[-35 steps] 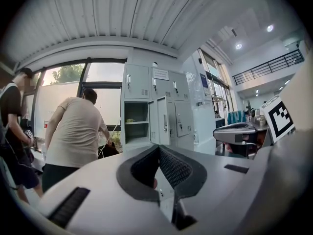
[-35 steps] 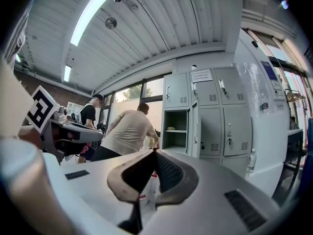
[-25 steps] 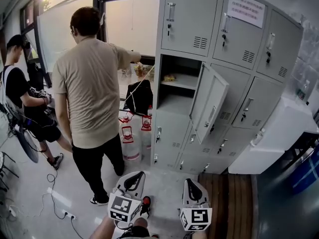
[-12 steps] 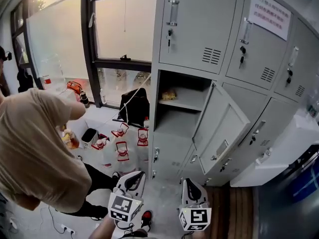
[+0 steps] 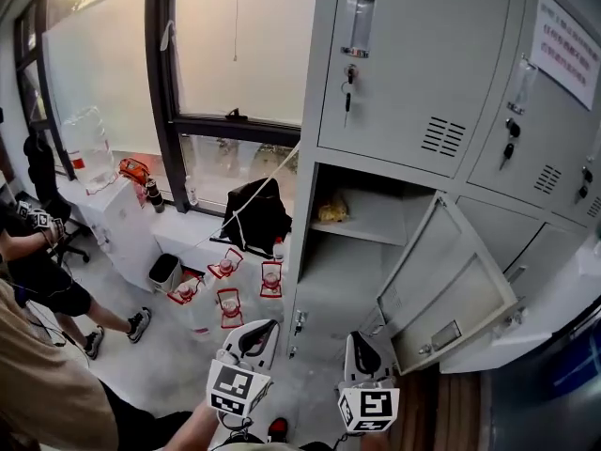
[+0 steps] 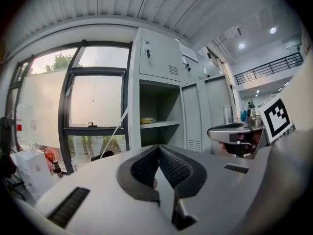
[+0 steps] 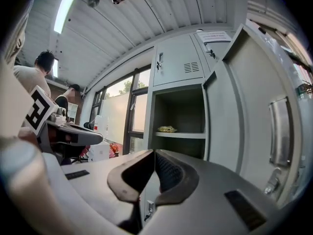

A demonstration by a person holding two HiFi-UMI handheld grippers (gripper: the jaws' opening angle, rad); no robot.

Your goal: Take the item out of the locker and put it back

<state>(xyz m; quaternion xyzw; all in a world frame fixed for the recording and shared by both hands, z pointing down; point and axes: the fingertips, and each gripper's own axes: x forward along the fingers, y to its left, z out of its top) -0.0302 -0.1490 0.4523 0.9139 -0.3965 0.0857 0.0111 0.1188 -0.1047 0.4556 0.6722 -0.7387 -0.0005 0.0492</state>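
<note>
A grey locker bank stands ahead with one compartment open, its door swung out to the right. On the compartment's shelf lies a small yellowish packet, also seen as the packet in the left gripper view and the packet in the right gripper view. My left gripper and right gripper are low in front of the locker, well short of it. Both are shut with nothing between the jaws; the left gripper and right gripper point toward the open compartment.
A window wall is left of the lockers. On the floor below it stand several red-capped water jugs, a black bag and a small bin. A seated person and another person's beige shirt are at left.
The view has swung up and closer to the locker. The person in the beige shirt has gone from the middle to the lower left edge. Both grippers stay shut in the same low place.
</note>
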